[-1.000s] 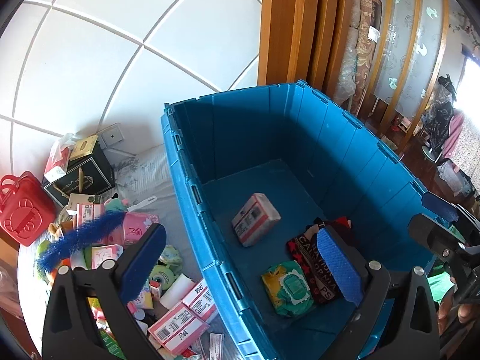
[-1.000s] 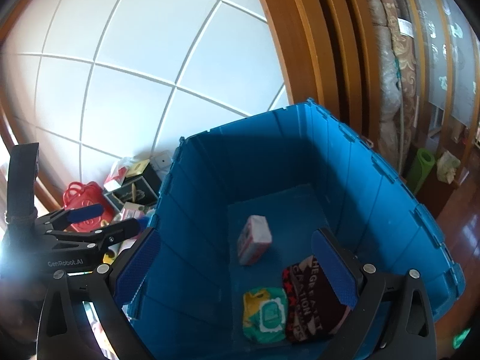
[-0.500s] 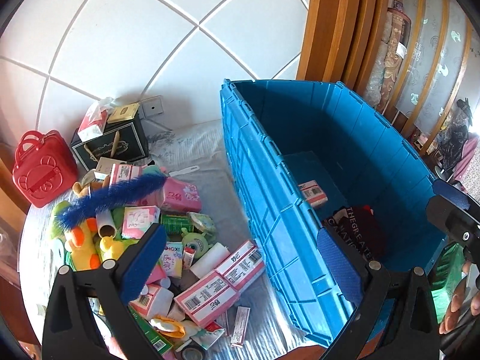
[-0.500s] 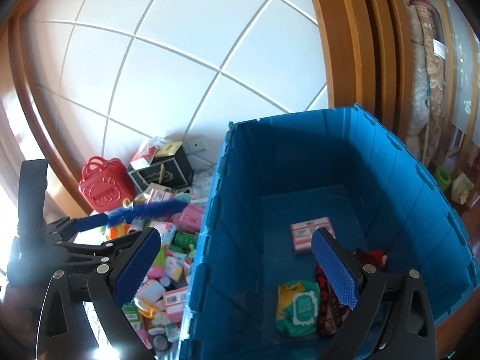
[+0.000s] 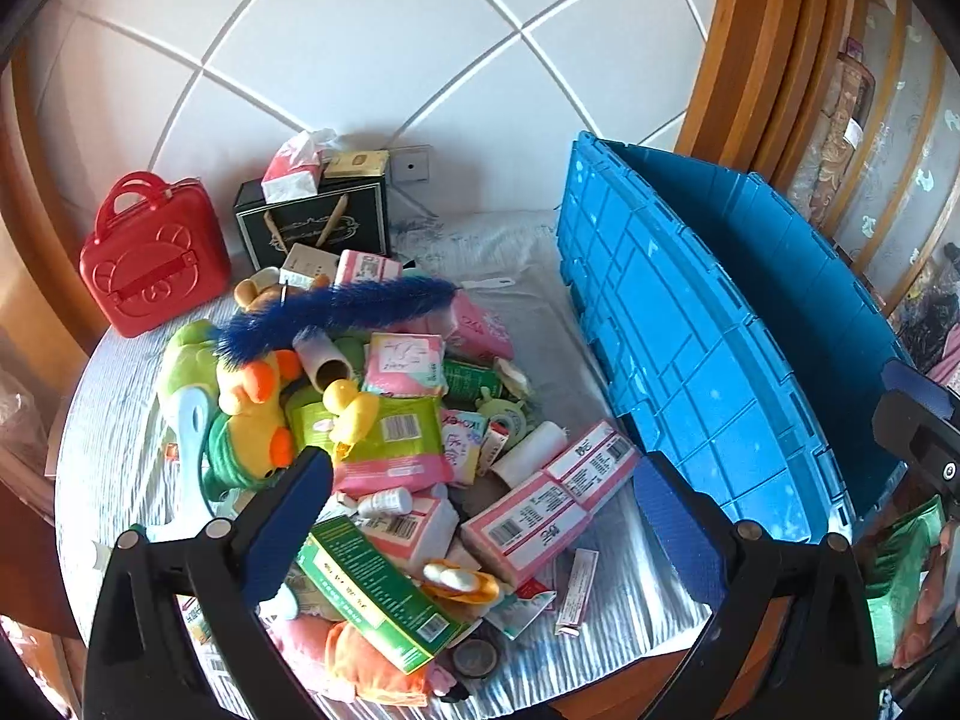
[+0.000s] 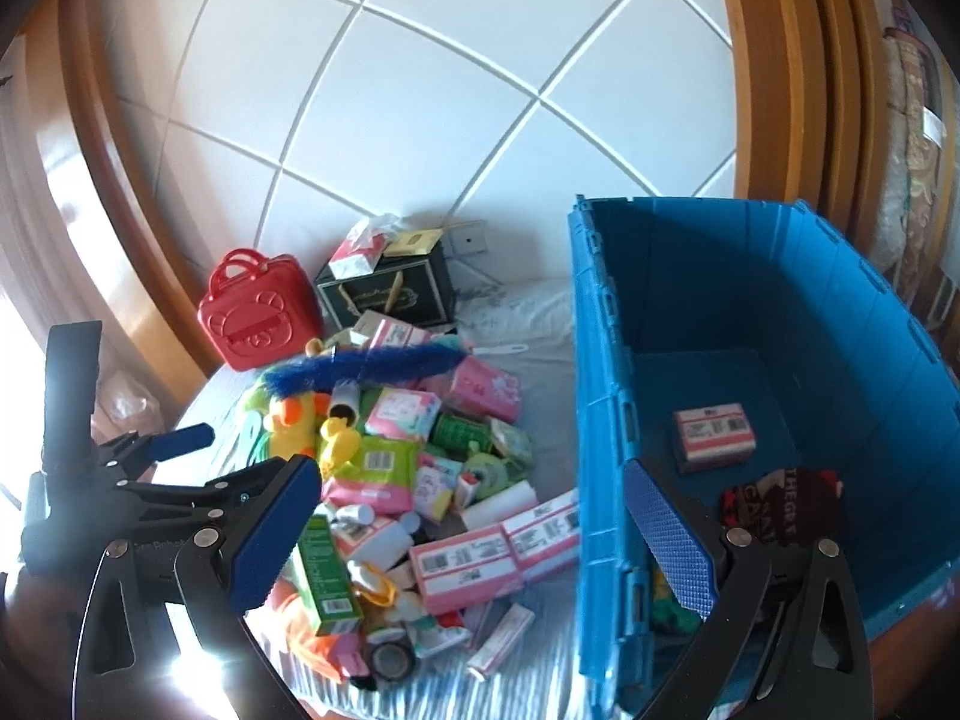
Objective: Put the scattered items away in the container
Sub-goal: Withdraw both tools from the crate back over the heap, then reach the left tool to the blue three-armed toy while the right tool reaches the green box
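A big blue crate (image 5: 708, 354) stands at the right of the table; it also shows in the right wrist view (image 6: 606, 396), holding a pink-white box (image 6: 714, 438), a dark cloth (image 6: 786, 504) and a green pack. A pile of scattered items (image 5: 390, 432) lies left of it: pink-white boxes (image 5: 552, 498), a green box (image 5: 372, 588), a blue fuzzy duster (image 5: 336, 312), plush ducks (image 5: 258, 396). My left gripper (image 5: 480, 516) is open and empty above the pile. My right gripper (image 6: 480, 534) is open and empty over the crate's left wall.
A red toy case (image 5: 153, 258) and a black gift box (image 5: 312, 222) with a tissue pack stand at the back by the tiled wall. The table's front edge (image 5: 600, 690) is near. Wooden door frames rise at the right.
Both grippers have swung left, from above the crate's inside toward the pile of items. Both stay open and empty.
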`<state>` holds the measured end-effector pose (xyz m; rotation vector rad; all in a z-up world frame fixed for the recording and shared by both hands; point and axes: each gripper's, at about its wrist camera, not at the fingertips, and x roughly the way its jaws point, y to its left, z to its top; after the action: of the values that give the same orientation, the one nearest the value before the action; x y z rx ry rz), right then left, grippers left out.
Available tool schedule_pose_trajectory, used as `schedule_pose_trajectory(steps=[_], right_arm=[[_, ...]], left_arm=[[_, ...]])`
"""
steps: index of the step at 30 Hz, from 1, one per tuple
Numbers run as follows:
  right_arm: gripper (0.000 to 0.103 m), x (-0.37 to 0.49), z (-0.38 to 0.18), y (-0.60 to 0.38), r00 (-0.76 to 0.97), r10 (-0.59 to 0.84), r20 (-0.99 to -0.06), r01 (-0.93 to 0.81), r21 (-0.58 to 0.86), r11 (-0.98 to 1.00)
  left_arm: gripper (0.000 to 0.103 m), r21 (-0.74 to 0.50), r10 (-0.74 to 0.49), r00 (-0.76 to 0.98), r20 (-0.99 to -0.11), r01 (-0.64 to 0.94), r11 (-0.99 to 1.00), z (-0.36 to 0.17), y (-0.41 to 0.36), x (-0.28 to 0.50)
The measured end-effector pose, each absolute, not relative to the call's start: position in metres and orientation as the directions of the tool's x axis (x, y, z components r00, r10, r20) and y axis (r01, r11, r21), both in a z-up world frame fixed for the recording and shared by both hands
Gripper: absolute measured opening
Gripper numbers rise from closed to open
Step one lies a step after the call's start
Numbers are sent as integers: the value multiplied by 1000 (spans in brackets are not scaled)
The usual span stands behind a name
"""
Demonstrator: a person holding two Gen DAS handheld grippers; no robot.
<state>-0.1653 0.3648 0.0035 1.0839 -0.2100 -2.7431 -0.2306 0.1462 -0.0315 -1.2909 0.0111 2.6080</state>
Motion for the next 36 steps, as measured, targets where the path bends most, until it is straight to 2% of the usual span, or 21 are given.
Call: schedule_pose_trajectory(steps=[13,29,36], right_arm=[[102,-176,-34,269,-632,-263,-729,200,174,-964],[102,-193,-123,178,-482,-278,-831,299,143,-944],[102,-203,-172,135,-406,-269,-873,371,111,-922]], left_arm=[[103,-115,148,-546,-825,-95,-989,-74,34,-224],[100,-109,67,-428,-901,73,-991,-166,-68,-221],[97,-127,60,-364,-929,164,-978,-224,-98,-236]])
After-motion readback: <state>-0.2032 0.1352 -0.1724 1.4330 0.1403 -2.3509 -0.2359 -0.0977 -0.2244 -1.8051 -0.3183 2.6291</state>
